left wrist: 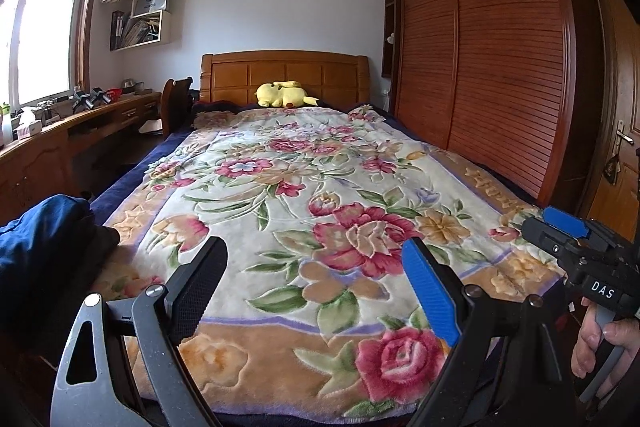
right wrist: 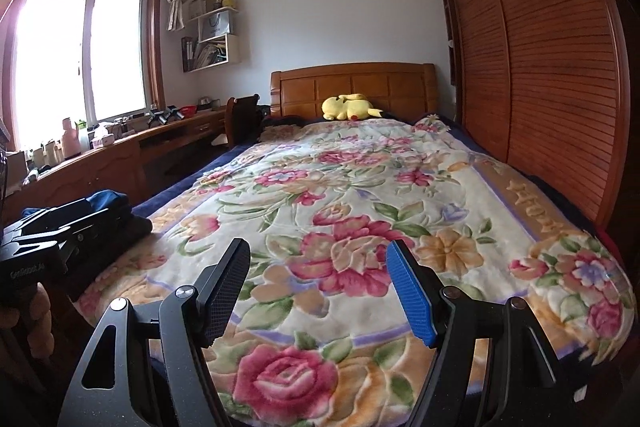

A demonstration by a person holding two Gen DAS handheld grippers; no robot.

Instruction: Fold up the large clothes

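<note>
A pile of dark clothes, blue on top of black [left wrist: 44, 247], lies at the near left corner of the bed; it also shows in the right wrist view [right wrist: 116, 211]. My left gripper [left wrist: 316, 255] is open and empty above the foot of the floral blanket [left wrist: 280, 187], to the right of the pile. My right gripper [right wrist: 318, 257] is open and empty above the same blanket [right wrist: 340, 187]. The right gripper's body [left wrist: 580, 251] shows at the right edge of the left wrist view. The left gripper's body [right wrist: 48, 243] shows at the left edge of the right wrist view, in front of the pile.
A yellow plush toy [left wrist: 284, 94] lies at the wooden headboard [left wrist: 280, 71]. A slatted wooden wardrobe [left wrist: 480, 47] runs along the bed's right side. A long desk [left wrist: 80, 131] with small items and a chair [left wrist: 176, 103] stand at the left under the window.
</note>
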